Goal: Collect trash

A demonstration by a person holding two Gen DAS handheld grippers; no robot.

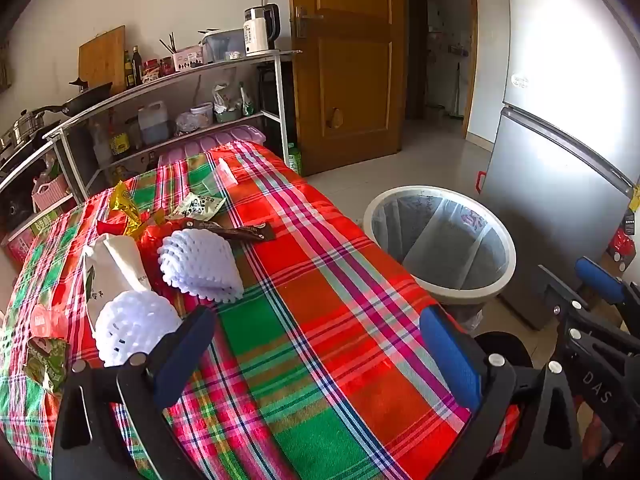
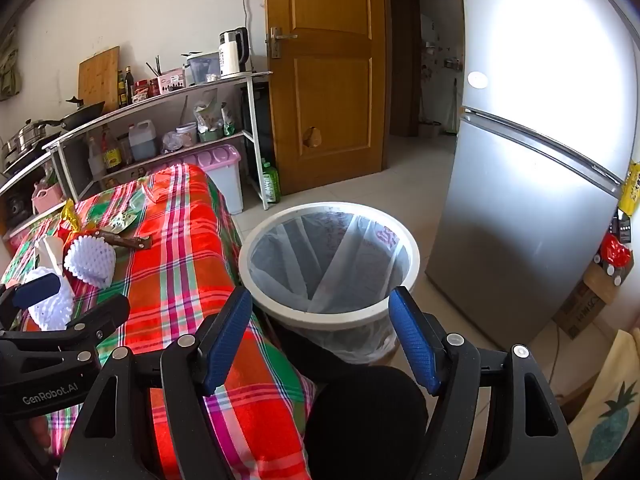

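Lined bin [image 2: 329, 312], no trash visible inside

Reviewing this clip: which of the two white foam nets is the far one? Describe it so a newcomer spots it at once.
Start at the plaid tablecloth, then the litter pile on its left side. The far foam net lies beside the dark brown stick wrapper. Unlike the near foam net by the open left gripper, no gripper finger overlaps it.

The worktop [image 1: 340, 320] wears a plaid cloth of red, green, pink and white stripes. Two white foam nets [image 1: 202, 264] lie near its left edge, with a gold wrapper [image 1: 124, 208] and a dark brown sachet [image 1: 236, 231] beyond. The bin [image 2: 276, 304] is white-rimmed with a translucent grey liner. Both grippers carry blue pads [image 2: 224, 344] on black frames.
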